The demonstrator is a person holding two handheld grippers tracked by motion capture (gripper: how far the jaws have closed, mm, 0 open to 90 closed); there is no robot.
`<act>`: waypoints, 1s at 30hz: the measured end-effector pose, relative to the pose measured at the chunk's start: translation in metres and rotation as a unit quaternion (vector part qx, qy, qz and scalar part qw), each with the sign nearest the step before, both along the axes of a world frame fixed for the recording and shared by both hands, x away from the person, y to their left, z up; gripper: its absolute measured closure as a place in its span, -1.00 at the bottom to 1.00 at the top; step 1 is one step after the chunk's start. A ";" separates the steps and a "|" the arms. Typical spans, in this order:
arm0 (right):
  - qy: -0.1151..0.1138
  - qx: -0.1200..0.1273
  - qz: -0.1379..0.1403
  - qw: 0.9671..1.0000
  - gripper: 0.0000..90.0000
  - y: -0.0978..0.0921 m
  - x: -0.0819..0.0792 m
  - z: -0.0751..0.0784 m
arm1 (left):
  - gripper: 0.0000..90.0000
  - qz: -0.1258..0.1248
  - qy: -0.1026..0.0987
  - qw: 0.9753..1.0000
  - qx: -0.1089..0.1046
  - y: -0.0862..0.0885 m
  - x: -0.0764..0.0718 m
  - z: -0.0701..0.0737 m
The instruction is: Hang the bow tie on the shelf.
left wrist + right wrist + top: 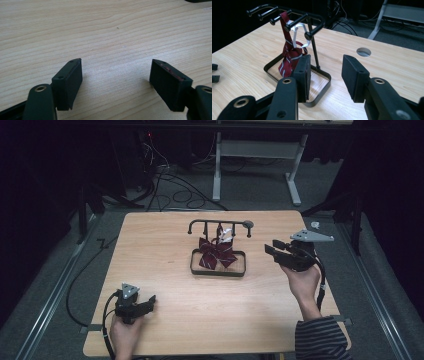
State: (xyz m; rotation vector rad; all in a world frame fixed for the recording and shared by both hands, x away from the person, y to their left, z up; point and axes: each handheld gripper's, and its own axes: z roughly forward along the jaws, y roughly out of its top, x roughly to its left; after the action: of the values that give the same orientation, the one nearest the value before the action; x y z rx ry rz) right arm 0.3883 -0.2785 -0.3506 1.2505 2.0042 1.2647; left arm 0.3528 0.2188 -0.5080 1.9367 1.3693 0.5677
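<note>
A dark red bow tie with white stripes (pixel 216 253) hangs by a white strap from a black metal rack (pixel 219 224) whose rectangular base frame (pixel 218 272) rests on the table's middle. In the right gripper view the bow tie (pixel 288 55) dangles from one of the rack's pegs (pixel 287 18). My right gripper (pixel 274 250) is open, held above the table just right of the rack and pointing at it; its jaws (pixel 325 75) are apart with nothing between them. My left gripper (pixel 150 302) lies open near the table's front left corner, its jaws (pixel 116 82) over bare wood.
The wooden table (pixel 165 240) has a round cable hole (pixel 363 52) near its far right corner. Behind the table, cables (pixel 175 190) lie on the grey floor beside a white desk frame (pixel 260 160). The left gripper's fingertips (pixel 214 72) peek in at the far left.
</note>
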 end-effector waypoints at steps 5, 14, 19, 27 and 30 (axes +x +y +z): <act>-0.003 0.007 -0.010 1.000 0.34 -0.008 -0.010 -0.006 | -0.41 -0.001 -0.001 1.000 0.003 0.000 0.000 0.000; -0.002 0.014 -0.024 1.000 0.35 -0.020 -0.024 -0.014 | -0.41 -0.003 -0.002 1.000 0.004 -0.001 0.000 0.000; -0.001 0.014 -0.028 1.000 0.34 -0.026 -0.030 -0.019 | -0.41 -0.003 -0.001 1.000 0.006 -0.002 0.000 0.000; 0.002 0.021 -0.039 0.999 0.33 -0.035 -0.041 -0.028 | -0.41 -0.004 -0.002 1.000 0.009 -0.002 0.000 0.000; 0.004 0.017 -0.041 0.999 0.33 -0.036 -0.044 -0.033 | -0.40 -0.004 -0.001 1.000 0.009 -0.002 0.000 0.000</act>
State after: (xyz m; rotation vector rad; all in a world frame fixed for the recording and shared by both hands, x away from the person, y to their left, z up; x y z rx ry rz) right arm 0.3445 -0.3148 -0.3837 1.3423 1.9247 1.2600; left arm 0.3527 0.2170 -0.5081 1.9549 1.3593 0.5795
